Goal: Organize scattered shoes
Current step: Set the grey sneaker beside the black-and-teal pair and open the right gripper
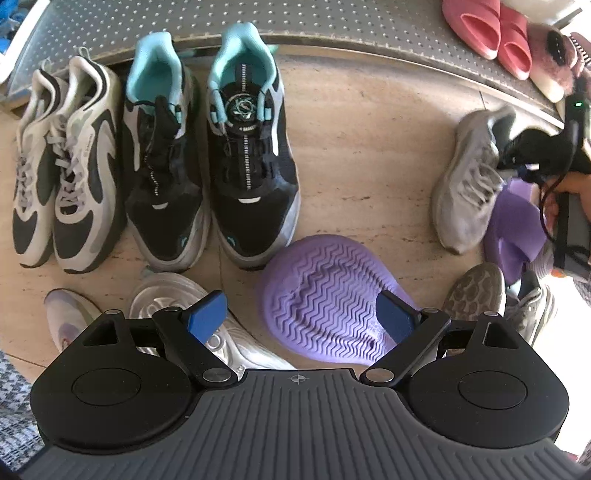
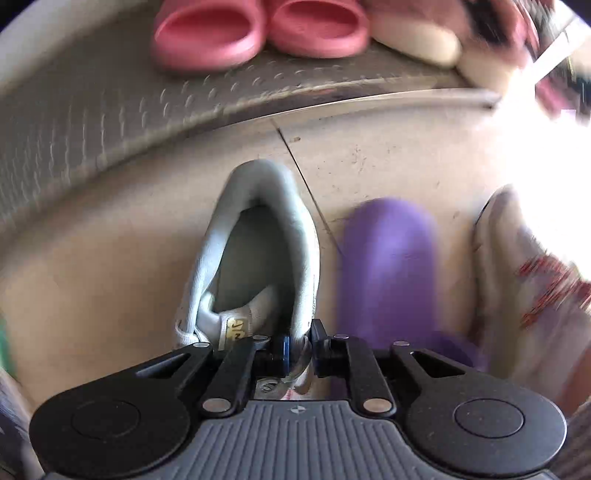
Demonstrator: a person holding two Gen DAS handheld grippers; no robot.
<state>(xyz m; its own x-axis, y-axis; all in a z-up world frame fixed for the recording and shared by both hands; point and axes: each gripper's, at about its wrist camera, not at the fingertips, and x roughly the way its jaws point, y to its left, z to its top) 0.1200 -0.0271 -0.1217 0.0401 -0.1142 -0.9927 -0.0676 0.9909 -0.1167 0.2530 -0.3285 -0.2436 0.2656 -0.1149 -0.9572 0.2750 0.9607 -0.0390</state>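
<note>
— Right tool clamped on what?
— Grey sneaker's collar, on the floor beside a purple slipper.
— Left tool?
— Wide open, empty, above an upturned purple slipper.

A home entryway is suggested: worn sneakers are lined up at nine o'clock on a beige stone-tile floor, and pink slides are kept at one o'clock on a low perforated metal shoe shelf.
</note>
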